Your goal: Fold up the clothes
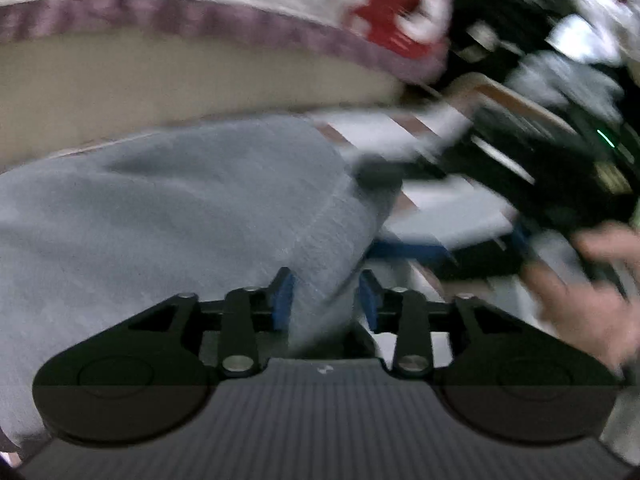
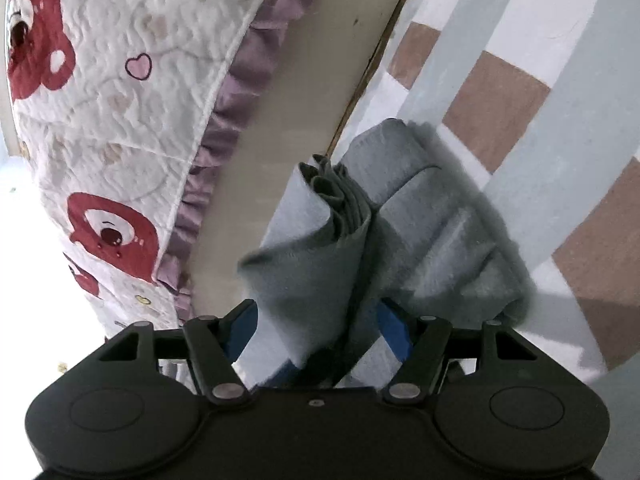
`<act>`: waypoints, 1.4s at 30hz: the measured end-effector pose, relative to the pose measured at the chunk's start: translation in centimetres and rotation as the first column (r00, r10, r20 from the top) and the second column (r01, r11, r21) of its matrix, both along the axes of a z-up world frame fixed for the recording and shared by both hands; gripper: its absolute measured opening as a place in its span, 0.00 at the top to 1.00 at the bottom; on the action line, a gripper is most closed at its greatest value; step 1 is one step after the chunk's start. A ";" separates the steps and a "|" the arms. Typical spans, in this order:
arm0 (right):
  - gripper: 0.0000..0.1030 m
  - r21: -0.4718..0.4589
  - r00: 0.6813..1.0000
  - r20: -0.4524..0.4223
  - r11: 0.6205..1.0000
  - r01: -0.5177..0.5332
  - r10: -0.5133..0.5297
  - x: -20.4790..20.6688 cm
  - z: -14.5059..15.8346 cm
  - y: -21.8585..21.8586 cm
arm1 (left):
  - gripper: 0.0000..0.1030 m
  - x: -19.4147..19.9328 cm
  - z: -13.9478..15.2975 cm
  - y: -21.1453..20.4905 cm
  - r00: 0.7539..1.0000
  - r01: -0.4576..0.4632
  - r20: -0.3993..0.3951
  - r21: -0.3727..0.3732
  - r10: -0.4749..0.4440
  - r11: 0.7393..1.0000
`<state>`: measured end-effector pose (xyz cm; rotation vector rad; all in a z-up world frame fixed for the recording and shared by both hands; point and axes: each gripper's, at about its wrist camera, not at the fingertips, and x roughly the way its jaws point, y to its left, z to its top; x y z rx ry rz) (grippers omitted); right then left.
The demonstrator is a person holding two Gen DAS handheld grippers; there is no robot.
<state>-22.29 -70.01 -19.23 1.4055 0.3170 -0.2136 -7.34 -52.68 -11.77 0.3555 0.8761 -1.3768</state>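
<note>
The quilted bed cover fills my view above a checked floor; grey cloth bunches between my right claw, spread, and my left claw, also parted around it.

The left hand-held gripper points steeply downward. Its two blue pads stand partly apart, with a fold of grey cloth lying in the gap between them; whether the pads press on it cannot be told through the motion blur. The right hand-held gripper points forward and slightly down. Its blue fingers are spread wide, one on either side of a bunched fold of the same cloth that runs back into the throat of the tool. In the left wrist view, a bare hand shows at the right edge, blurred, wrapped round the black body of the other gripper.
</note>
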 end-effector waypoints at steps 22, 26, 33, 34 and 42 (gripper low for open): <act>0.97 -0.673 0.974 -0.121 0.737 0.062 -0.191 0.0 8.9 5.5 | 0.49 9.2 2.2 7.6 0.991 -0.108 0.074 -0.015 0.109 0.994; 0.98 -0.735 0.885 -0.379 0.670 -0.110 -0.270 1.9 7.7 5.6 | 0.49 9.6 -0.6 7.4 0.994 -0.103 -0.024 0.057 0.105 0.993; 0.91 -0.667 0.867 -0.378 0.745 -0.012 -0.324 1.0 6.9 1.0 | 0.49 11.2 -1.6 7.5 0.976 -0.095 -0.187 0.068 0.107 0.993; 0.89 -0.652 0.899 -0.329 0.758 0.004 -0.288 0.8 7.2 0.7 | 0.49 11.3 -1.8 7.7 0.972 -0.103 -0.204 0.072 0.115 0.992; 0.46 -0.724 0.972 -0.236 0.665 -0.183 0.011 5.1 9.0 0.0 | 0.49 12.5 0.1 8.9 0.971 -0.133 -0.204 -0.037 0.122 0.990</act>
